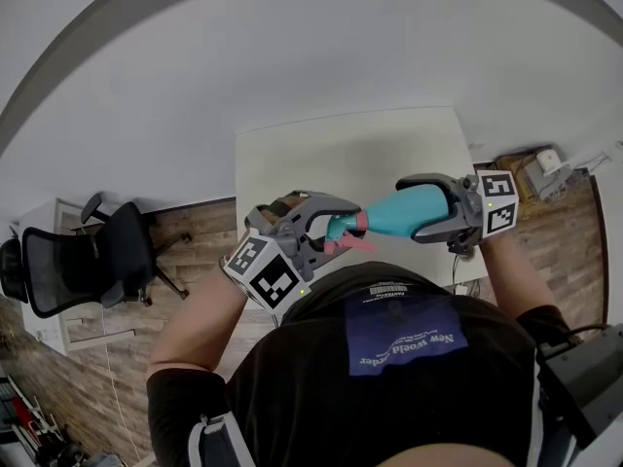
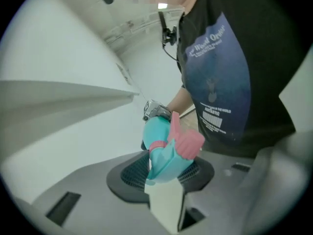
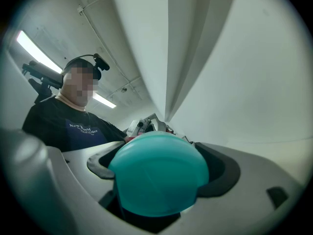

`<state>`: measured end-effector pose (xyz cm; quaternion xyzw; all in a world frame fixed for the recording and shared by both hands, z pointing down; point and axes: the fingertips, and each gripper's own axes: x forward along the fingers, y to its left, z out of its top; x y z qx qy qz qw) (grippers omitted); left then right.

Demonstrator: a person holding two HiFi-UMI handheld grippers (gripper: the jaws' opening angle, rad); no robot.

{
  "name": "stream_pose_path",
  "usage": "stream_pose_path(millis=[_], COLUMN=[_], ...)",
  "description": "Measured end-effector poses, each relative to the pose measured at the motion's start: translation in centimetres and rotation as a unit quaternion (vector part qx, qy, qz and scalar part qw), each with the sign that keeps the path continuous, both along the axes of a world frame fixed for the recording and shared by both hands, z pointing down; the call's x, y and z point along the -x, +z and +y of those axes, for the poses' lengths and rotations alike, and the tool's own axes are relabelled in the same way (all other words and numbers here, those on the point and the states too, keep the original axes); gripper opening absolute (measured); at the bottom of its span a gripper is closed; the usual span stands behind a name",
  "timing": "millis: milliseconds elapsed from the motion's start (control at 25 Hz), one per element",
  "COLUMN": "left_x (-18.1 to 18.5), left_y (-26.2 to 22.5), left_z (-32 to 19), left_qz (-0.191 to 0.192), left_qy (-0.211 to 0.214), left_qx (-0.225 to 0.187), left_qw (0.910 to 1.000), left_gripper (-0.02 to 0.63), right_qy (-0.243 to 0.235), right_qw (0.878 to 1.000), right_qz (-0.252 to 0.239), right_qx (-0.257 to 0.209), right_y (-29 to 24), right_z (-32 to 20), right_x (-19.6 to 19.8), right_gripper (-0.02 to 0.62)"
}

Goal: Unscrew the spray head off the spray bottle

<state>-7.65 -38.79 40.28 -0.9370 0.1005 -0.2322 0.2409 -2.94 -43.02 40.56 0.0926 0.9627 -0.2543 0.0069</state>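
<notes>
Spray bottle (image 1: 404, 212) held level in mid-air above the near edge of the worktop (image 1: 350, 154), body clamped in the right gripper's (image 1: 414, 209) fingers, spray head (image 1: 343, 230) pinched in the left gripper's (image 1: 334, 228). Likely trouble: slipping on smooth plastic, catching the pink trigger (image 1: 352, 246), or spinning the body along through a loose right-hand hold.
</notes>
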Motion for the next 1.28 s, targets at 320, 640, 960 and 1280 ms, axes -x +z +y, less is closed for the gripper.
stream_pose_path(millis=[320, 640, 960, 1280], left_x=[0.7, 1.0, 1.1, 1.2], left_y=[-1.6, -1.4, -0.7, -1.7], left_z=[-0.8, -0.9, -1.4, -2.0], left_qz=[0.119, 0.187, 0.225, 0.218], left_qy=[-0.027, -0.042, -0.069, -0.064], left_qx=[0.263, 0.467, 0.587, 0.513], left_qw=[0.957, 0.8632, 0.7748, 0.8277], left_gripper=[0.137, 0.137, 0.137, 0.141], right_qy=[0.008, 0.013, 0.024, 0.039], right_qw=[0.999, 0.996, 0.995, 0.997], right_qz=[-0.003, 0.001, 0.008, -0.019], right_qx=[-0.049, -0.088, -0.1, -0.06], right_y=[-1.1, -1.5, -1.3, -1.3], right_z=[0.3, 0.9, 0.9, -0.1], right_x=[0.3, 0.4, 0.4, -0.2], right_gripper=[0.439, 0.439, 0.439, 0.439])
